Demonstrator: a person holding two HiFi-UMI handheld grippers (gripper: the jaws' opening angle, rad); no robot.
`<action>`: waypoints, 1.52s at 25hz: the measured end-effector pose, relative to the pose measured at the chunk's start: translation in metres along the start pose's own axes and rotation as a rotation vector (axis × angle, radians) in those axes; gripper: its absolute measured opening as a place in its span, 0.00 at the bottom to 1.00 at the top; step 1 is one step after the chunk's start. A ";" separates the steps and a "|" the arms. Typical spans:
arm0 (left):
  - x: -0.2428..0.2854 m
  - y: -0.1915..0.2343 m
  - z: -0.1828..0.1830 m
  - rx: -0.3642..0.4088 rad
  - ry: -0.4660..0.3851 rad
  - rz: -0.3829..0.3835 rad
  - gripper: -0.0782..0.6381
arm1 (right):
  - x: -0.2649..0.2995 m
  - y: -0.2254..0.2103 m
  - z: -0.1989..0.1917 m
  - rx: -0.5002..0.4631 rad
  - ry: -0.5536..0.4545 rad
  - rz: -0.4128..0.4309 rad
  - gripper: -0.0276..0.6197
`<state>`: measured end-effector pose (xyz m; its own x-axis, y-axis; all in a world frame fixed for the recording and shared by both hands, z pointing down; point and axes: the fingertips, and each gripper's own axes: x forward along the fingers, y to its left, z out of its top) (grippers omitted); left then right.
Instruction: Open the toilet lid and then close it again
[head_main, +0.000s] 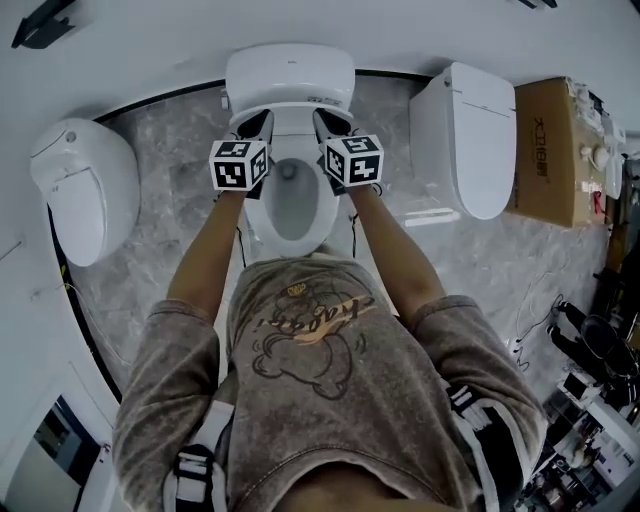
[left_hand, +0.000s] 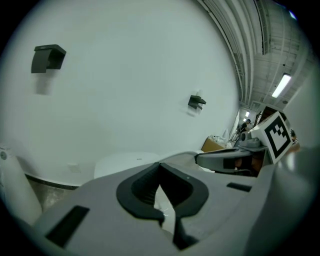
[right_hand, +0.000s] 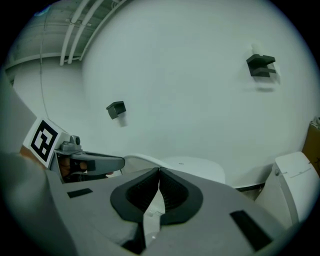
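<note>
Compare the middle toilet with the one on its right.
The middle toilet stands open, bowl exposed; the right toilet is closed. The left gripper and right gripper reach over the middle toilet; nothing reaches the right toilet. Both are white and stand on the grey marble floor.

A white oval ceramic toilet (head_main: 322, 205) is placed in the middle of a grey marble-patterned floor (head_main: 190, 180), with its back against a plain white wall (head_main: 150, 40). Its white plastic lid (head_main: 290, 72) is stood upright at the back, behind the uncovered bowl. A white egg-shaped toilet (head_main: 85, 185) is set to its left and a white boxy toilet (head_main: 470, 135) to its right, each apart from it. A brown cardboard box (head_main: 545, 150) is set just right of the boxy toilet. The left gripper (head_main: 255, 122) and the right gripper (head_main: 332, 120) are held side by side over the rear of the bowl, just before the lid. A black angular bracket (right_hand: 260, 65) is mounted on the wall above.
</note>
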<state>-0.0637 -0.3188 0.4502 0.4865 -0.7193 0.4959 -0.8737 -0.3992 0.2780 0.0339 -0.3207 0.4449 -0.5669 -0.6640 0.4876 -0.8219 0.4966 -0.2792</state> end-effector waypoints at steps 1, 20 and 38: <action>0.003 0.001 0.002 0.010 0.006 -0.001 0.12 | 0.003 -0.002 0.002 -0.001 0.003 -0.001 0.09; 0.004 0.004 0.041 0.079 -0.068 -0.044 0.22 | 0.000 -0.015 0.027 -0.003 -0.084 0.008 0.33; 0.048 0.036 0.040 0.175 -0.008 -0.085 0.44 | 0.047 -0.044 0.030 -0.082 0.004 0.071 0.45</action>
<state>-0.0721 -0.3902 0.4511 0.5592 -0.6832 0.4696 -0.8169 -0.5508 0.1713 0.0413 -0.3907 0.4556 -0.6229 -0.6236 0.4725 -0.7724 0.5861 -0.2447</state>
